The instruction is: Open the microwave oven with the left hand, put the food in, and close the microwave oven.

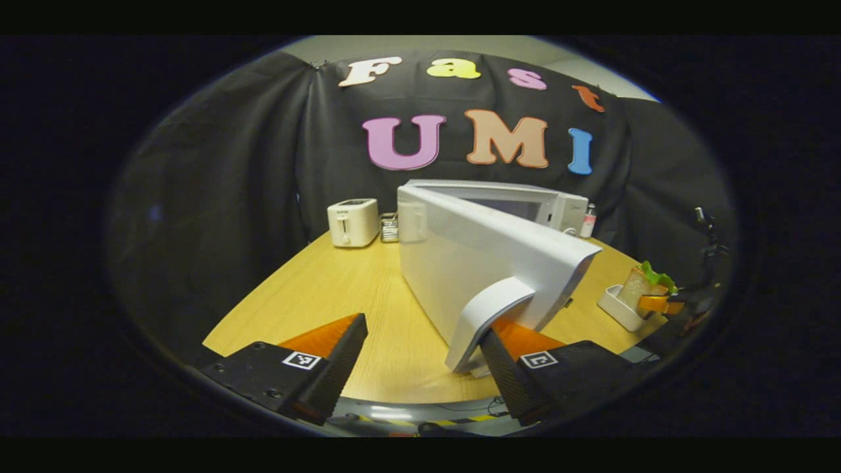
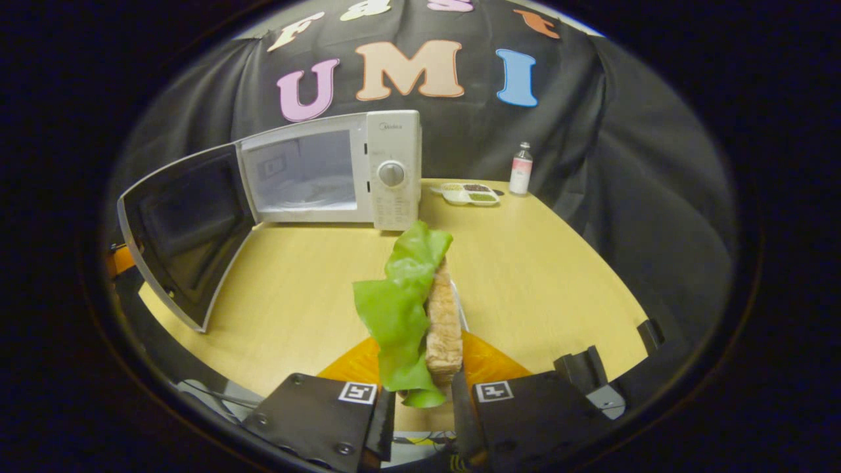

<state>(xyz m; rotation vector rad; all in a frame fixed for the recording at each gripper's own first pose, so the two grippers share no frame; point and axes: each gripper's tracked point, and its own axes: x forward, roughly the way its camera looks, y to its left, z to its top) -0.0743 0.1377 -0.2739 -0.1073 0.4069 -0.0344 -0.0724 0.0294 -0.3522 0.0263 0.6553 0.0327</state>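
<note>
The white microwave [image 2: 328,171] stands at the back of the wooden table, its door [image 2: 187,230] swung wide open to the left and the cavity showing. In the left gripper view the door [image 1: 486,256] reaches toward me, and its curved handle [image 1: 489,315] lies against the inner side of my right finger. My left gripper [image 1: 420,341] is open, not clamped on the handle. My right gripper [image 2: 424,394] is shut on the sandwich [image 2: 443,328] with a green lettuce leaf [image 2: 401,295], held upright. In the left gripper view the sandwich [image 1: 647,279] sits at a small white tray [image 1: 617,305].
A white toaster [image 1: 353,222] and a small rack [image 1: 389,228] stand at the table's back left. A small bottle [image 2: 521,169] and a divided dish [image 2: 470,192] sit right of the microwave. The open door juts across the table's left part.
</note>
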